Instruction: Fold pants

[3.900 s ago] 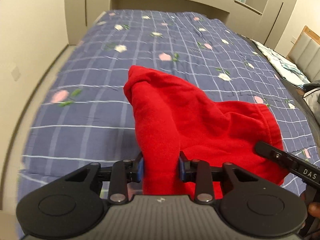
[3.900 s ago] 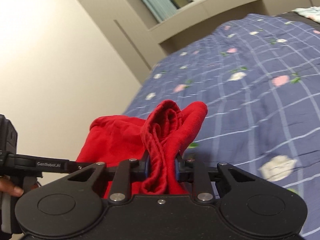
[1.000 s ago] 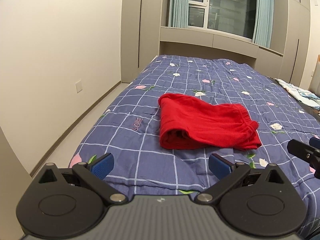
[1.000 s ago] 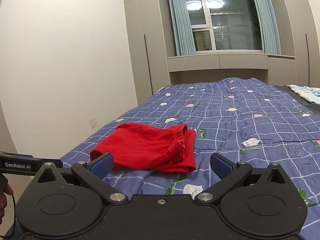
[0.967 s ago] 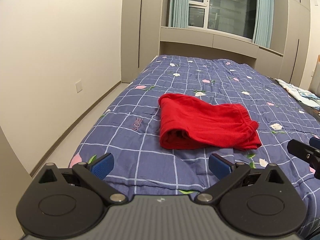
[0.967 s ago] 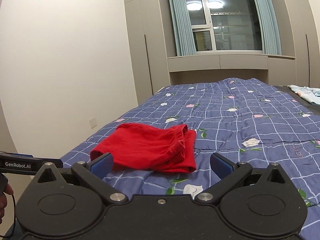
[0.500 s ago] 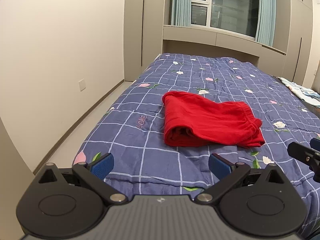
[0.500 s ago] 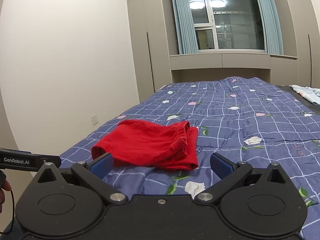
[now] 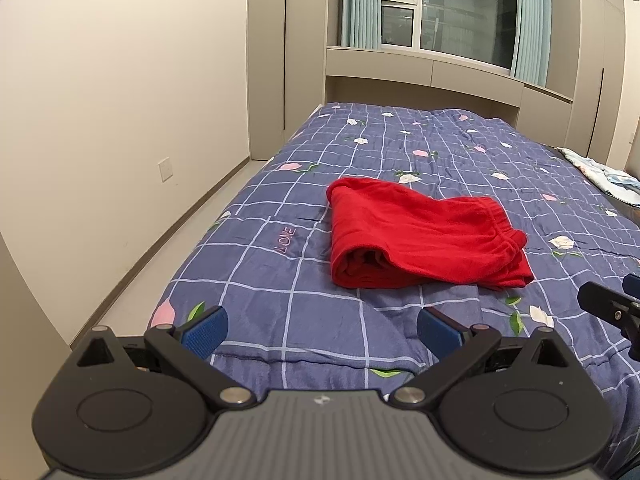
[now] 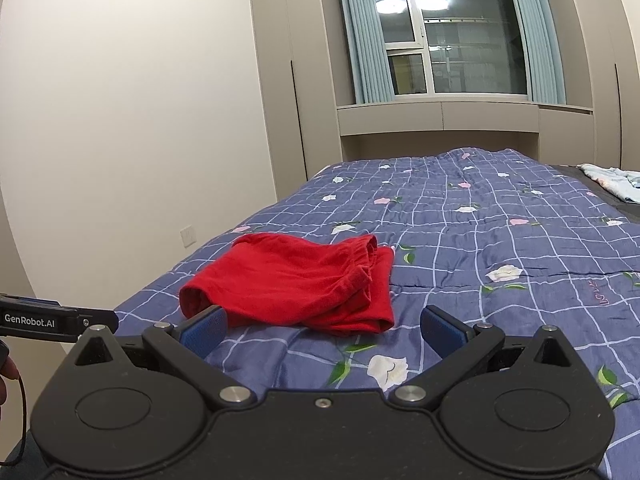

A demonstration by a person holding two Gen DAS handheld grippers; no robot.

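Observation:
The red pants lie folded in a compact bundle on the blue checked bedspread; they also show in the right wrist view. My left gripper is open and empty, held back from the bundle above the near edge of the bed. My right gripper is open and empty, just short of the bundle. The right gripper's finger tip shows at the right edge of the left wrist view. The left gripper's side shows at the left of the right wrist view.
A beige wall and a strip of floor run along the bed's left side. Cabinets and a curtained window stand behind the bed. A pale cloth lies at the far right.
Since 3.9 s ago both grippers let go of the red pants and drew back. Over the last second both views tilted slightly; the folded pants have stayed put.

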